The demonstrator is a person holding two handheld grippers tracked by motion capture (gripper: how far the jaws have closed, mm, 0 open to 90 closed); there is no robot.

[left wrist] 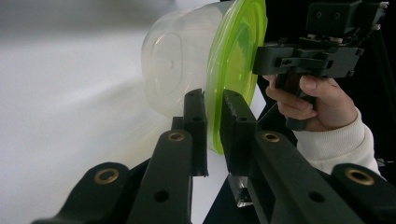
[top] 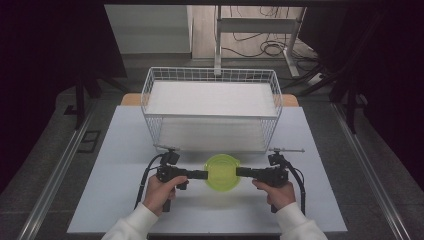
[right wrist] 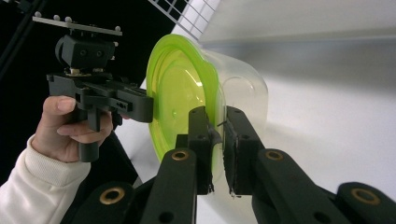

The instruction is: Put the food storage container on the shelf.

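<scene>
Our left gripper (top: 203, 174) and right gripper (top: 240, 172) each pinch the green lid (top: 221, 171) rim of the clear container (left wrist: 180, 65), apparently empty, no writing readable, above the table (top: 115, 190) before the wire basket (top: 150, 82).

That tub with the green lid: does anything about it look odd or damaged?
Nothing stands out. The clear plastic tub with its round green lid looks whole and closed, gripped level at opposite rim edges by the left tongs and right tongs, before the white wire basket.
</scene>
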